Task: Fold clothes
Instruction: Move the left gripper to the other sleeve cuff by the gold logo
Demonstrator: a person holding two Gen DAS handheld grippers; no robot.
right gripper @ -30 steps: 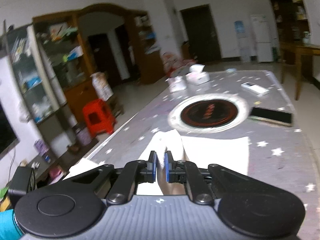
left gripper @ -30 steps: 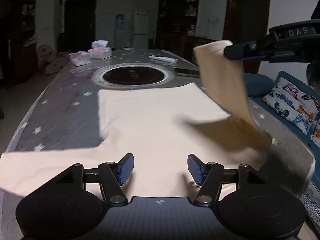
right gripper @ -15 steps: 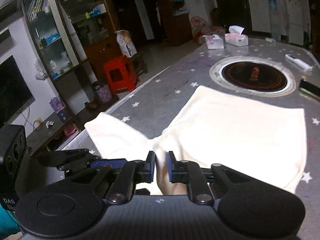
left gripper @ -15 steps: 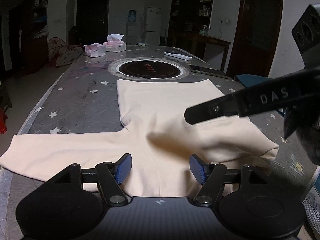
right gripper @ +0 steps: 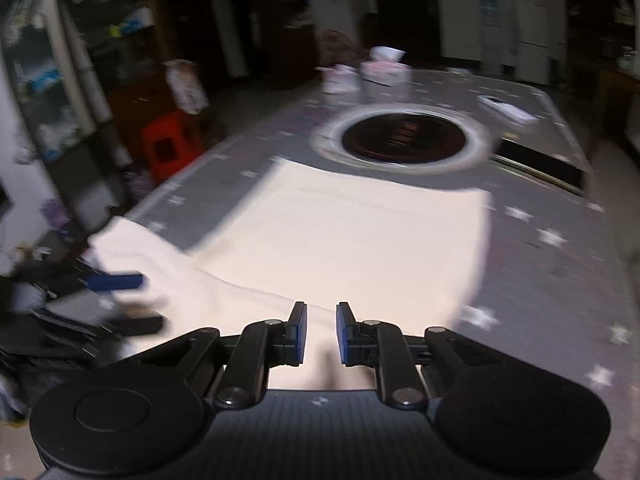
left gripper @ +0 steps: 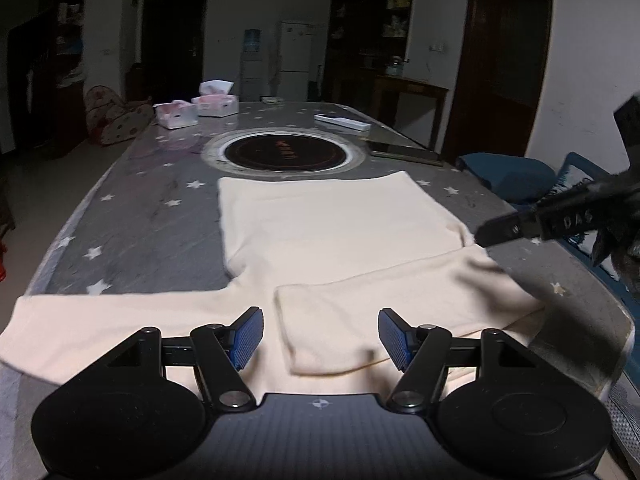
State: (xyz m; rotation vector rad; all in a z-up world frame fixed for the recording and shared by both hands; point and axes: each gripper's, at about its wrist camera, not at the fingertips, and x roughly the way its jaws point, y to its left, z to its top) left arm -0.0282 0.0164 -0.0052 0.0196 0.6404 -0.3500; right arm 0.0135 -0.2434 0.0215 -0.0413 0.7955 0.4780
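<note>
A cream long-sleeved top (left gripper: 332, 232) lies flat on the grey star-patterned table (left gripper: 152, 216). Its right sleeve (left gripper: 384, 308) is folded across the chest; its left sleeve (left gripper: 100, 324) stretches out to the left. My left gripper (left gripper: 320, 334) is open and empty, just above the near edge of the top. My right gripper (right gripper: 319, 332) is open with a narrow gap, empty, above the top (right gripper: 344, 232). It also shows in the left wrist view (left gripper: 520, 226) at the right, beside the folded shoulder.
A round black hotplate (left gripper: 286, 154) is set in the table beyond the top. Two tissue boxes (left gripper: 214, 104), a white remote (left gripper: 340, 122) and a dark phone (left gripper: 404, 150) lie further back. A blue cushion (left gripper: 508, 176) is off the right edge. A red stool (right gripper: 168, 148) stands on the floor.
My right gripper carried the right sleeve over the chest, laid it down and opened, then drew back to the right. My left gripper stayed open.
</note>
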